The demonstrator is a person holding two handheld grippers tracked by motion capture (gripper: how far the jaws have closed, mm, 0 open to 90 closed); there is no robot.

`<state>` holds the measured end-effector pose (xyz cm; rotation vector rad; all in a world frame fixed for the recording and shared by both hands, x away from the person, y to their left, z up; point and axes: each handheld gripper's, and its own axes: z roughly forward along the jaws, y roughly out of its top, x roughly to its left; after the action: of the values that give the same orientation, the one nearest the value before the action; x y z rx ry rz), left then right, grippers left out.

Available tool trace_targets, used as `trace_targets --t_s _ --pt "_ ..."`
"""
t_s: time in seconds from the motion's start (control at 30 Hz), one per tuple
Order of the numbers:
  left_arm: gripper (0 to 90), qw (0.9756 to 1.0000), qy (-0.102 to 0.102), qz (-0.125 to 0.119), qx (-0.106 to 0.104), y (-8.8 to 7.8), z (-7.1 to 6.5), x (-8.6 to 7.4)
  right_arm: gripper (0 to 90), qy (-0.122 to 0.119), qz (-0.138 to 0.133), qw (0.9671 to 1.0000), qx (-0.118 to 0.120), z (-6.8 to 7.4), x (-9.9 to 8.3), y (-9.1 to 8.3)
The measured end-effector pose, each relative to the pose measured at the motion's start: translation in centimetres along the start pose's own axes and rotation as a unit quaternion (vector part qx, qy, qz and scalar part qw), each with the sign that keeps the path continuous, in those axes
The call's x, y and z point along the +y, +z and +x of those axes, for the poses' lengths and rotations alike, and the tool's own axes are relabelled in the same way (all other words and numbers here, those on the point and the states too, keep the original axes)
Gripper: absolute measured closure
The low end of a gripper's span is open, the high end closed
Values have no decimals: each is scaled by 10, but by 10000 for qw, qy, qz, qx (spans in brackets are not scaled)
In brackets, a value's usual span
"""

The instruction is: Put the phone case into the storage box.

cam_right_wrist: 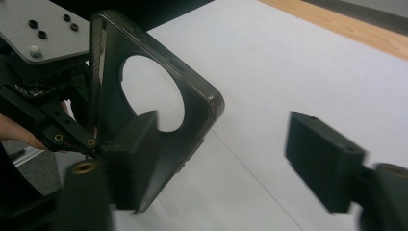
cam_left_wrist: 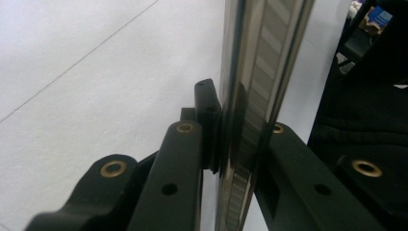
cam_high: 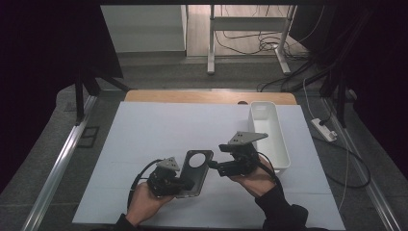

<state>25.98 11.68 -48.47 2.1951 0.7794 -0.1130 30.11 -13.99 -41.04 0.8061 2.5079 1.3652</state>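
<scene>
No brand, label or readable writing anywhere I can see; a small blue patch at the top right of the left gripper view is too blurred to read.

The phone case (cam_high: 195, 172), dark and translucent with a large round cutout, is held just above the white sheet (cam_high: 159, 130), near the front middle. The left gripper (cam_high: 179, 185) pinches its lower end: in the left gripper view the pads press on both faces of the case's glossy edge (cam_left_wrist: 245, 96). The right gripper (cam_high: 211, 165) sits at the case's right edge with jaws spread; in its own view one pad lies in front of the case (cam_right_wrist: 159, 96), the other stands well apart over the sheet. I cannot tell whether the near pad touches.

The sheet covers a wooden table (cam_high: 211, 96); a white bin (cam_high: 269, 134) stands at its right. Beyond: grey floor, white desk legs (cam_high: 210, 43), loose cables, a power strip (cam_high: 323, 129).

Both sides of the room are dark. The right gripper's near parts are motion-blurred.
</scene>
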Motion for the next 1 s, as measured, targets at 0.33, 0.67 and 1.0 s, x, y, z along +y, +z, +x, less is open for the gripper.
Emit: trace_targets --t_s 0.33,0.67,1.0 --pt "853 9999 17 17 -139 2 -1 0 651 -196 -123 9997 97 3 0 -2" --pt "854 9994 33 -4 -331 3 0 0 764 -204 -220 9994 193 3 0 -6" --pt "851 9988 54 -64 -490 5 3 -1 786 -97 -279 9992 271 2 0 -8"
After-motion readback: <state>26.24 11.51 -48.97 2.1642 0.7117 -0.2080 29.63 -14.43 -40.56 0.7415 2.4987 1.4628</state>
